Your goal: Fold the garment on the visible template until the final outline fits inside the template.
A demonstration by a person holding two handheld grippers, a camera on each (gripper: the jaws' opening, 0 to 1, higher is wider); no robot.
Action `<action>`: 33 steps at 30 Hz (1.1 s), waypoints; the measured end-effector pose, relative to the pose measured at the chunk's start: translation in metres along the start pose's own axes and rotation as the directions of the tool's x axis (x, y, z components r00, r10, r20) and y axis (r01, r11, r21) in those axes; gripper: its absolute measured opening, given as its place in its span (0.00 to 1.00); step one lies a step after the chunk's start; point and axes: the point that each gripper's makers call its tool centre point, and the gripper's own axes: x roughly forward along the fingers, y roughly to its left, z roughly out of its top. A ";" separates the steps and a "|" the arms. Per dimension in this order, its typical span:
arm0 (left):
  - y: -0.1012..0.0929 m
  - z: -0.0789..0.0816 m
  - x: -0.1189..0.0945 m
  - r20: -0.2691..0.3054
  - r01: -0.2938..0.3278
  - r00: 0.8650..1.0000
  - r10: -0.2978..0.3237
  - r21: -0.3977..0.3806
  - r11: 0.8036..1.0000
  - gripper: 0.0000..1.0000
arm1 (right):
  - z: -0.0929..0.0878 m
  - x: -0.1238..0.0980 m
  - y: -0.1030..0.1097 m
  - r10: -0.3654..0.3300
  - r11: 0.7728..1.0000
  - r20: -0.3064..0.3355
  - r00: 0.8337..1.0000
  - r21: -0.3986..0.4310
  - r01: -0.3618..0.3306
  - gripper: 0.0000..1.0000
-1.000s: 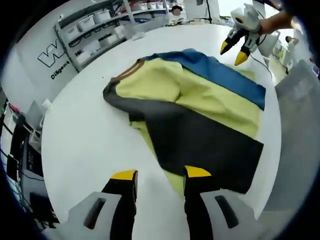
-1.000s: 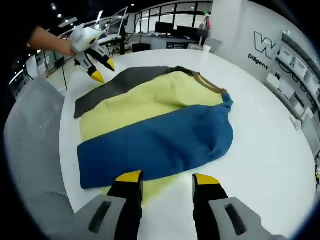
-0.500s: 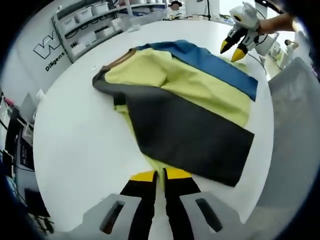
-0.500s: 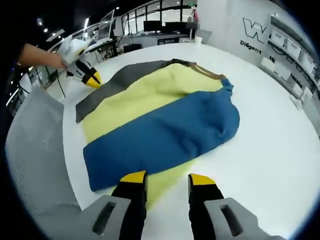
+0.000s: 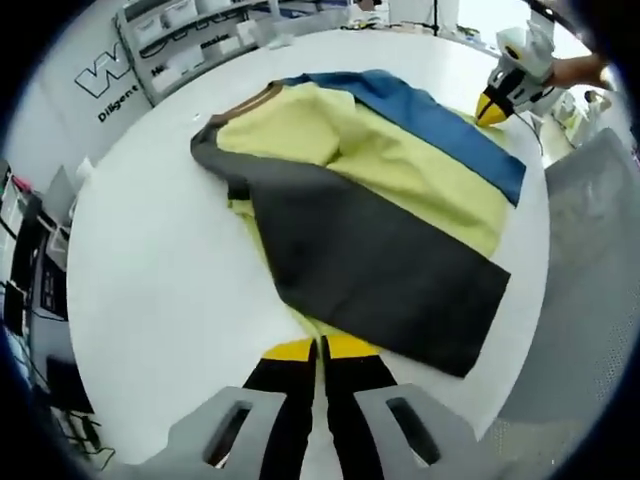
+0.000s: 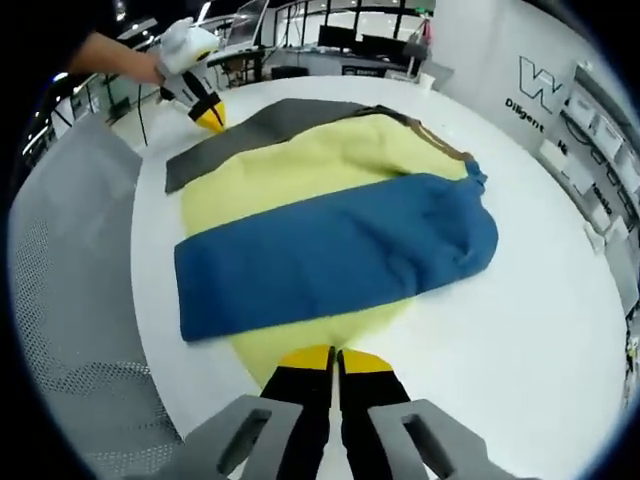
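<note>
From the left gripper view, my left gripper [image 5: 320, 347] has its yellow-tipped jaws pressed together on the near yellow edge of the garment [image 5: 370, 200], just where that edge comes out from under the dark grey panel [image 5: 385, 270]. I judge it is pinching the cloth, because the tips meet right at the hem. Ahead of this gripper the shirt lies spread on the white table [image 5: 150, 290]: grey panel nearest, then the yellow middle, then the blue panel [image 5: 440, 135] farthest, with the brown collar [image 5: 250, 102] ahead and to the left. Beyond the blue panel, far ahead to the right, the other gripper shows, held by a hand.

In the right gripper view, my right gripper [image 6: 335, 356] is also closed, its tips meeting on the yellow edge just beside the blue panel [image 6: 330, 260]. From here the order is opposite: blue near, yellow after, grey farthest, and the left gripper [image 6: 208, 115] at the grey corner, far ahead to the left. A grey perforated surface [image 6: 70, 300] lies left of this gripper.

I think both hems are held so the two sides can be lifted and folded inward together. I cannot make out a template outline.
</note>
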 end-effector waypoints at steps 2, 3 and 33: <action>-0.002 -0.003 -0.002 -0.003 0.006 1.000 -0.006 -0.004 1.000 0.01 | 0.000 0.000 -0.001 -0.010 0.999 0.006 1.000 0.039 0.009 0.00; -0.003 -0.004 -0.003 -0.004 0.007 1.000 -0.007 -0.006 1.000 0.01 | 0.000 -0.001 -0.001 -0.014 0.999 0.010 1.000 0.046 0.014 0.00; -0.023 -0.026 -0.016 -0.014 0.051 0.999 -0.050 0.059 0.997 0.02 | 0.002 -0.006 0.003 -0.125 0.991 0.015 0.992 -0.057 0.125 0.00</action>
